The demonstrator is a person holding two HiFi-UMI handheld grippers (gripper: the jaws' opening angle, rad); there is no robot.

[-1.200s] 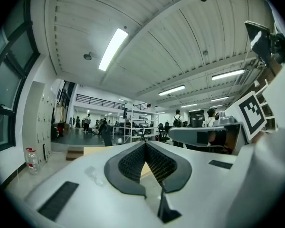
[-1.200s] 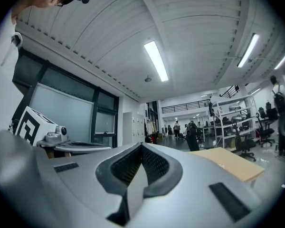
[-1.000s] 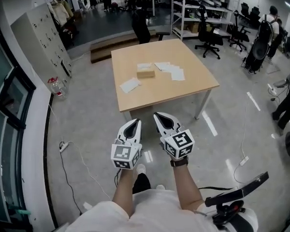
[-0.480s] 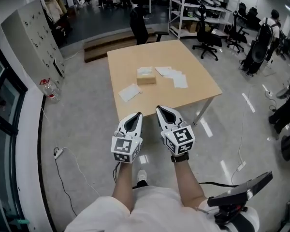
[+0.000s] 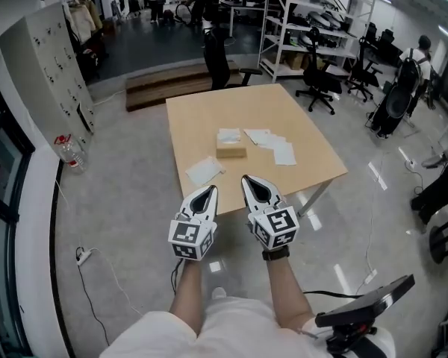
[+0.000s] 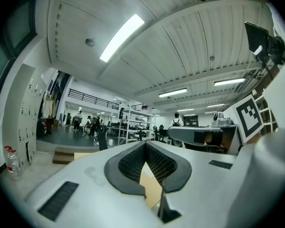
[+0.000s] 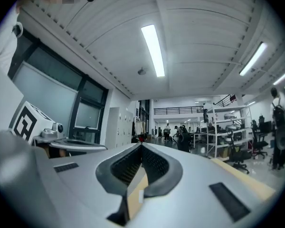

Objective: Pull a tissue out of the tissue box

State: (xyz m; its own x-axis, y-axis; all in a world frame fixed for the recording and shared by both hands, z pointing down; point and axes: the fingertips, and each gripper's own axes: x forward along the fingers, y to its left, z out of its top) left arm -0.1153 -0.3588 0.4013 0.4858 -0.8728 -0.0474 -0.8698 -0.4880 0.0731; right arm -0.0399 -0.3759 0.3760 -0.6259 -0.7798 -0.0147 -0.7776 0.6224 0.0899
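The tan tissue box [image 5: 231,150] stands near the middle of the wooden table [image 5: 209,110], with a white tissue [image 5: 228,136] sticking out of its top. In the head view both grippers are held side by side short of the table's near edge, well away from the box. My left gripper [image 5: 209,190] is shut with nothing in it, and so is my right gripper [image 5: 248,179]. In the left gripper view the left gripper [image 6: 145,143] has its tips touching. The right gripper view shows the right gripper [image 7: 141,146] the same way, and a strip of table shows through each gap.
Loose tissues lie on the table: one sheet [image 5: 204,171] near the front left of the box, several sheets [image 5: 272,144] to its right. Office chairs [image 5: 317,80] and shelves [image 5: 299,28] stand behind the table. A water bottle [image 5: 69,151] and a floor cable [image 5: 86,253] are at the left.
The person has stepped toward the table, so it now lies closer in front of the grippers. Both grippers stay shut and side by side.
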